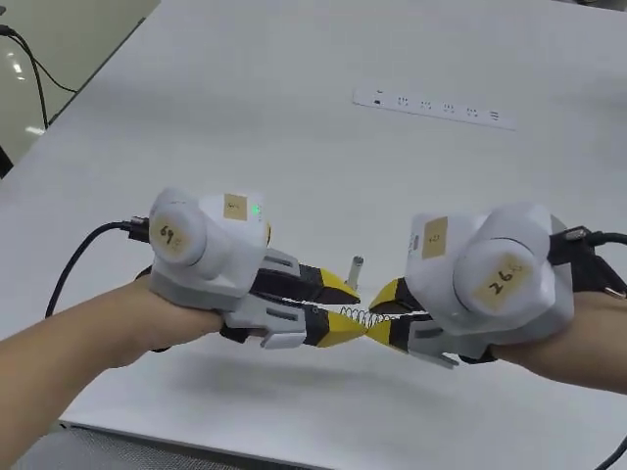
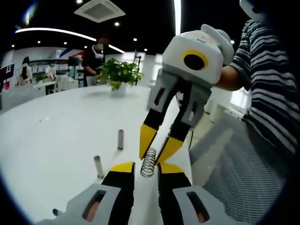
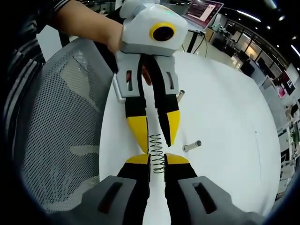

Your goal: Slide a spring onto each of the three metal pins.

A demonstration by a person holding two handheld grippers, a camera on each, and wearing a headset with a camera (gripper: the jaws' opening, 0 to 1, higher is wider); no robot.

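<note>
The left gripper [image 1: 345,308] and the right gripper [image 1: 384,313] sit closest, nose to nose just above the near edge of the white table [image 1: 294,117]. Each is clamped on one end of the same spring [image 1: 358,316], which hangs level between the yellow tips and clear of the tabletop. A white power strip [image 1: 431,106] lies well beyond them.

One metal pin [image 1: 358,266] stands upright just behind the tips, bare. The left gripper view shows two upright pins [image 2: 120,139] [image 2: 98,166], both without springs. A small object at that view's lower edge may be the third, but it is too blurred to say.

The risk, I judge, lies in the handover. If both grippers pull or twist, the coil could stretch or kink. If one lets go early, the spring may flick out and roll away. An end squeezed flat would also snag on a pin top.

The left forearm [image 1: 78,343] and right forearm [image 1: 588,338] reach in from either side, roughly level, with the jaws pointing inward at each other.
</note>
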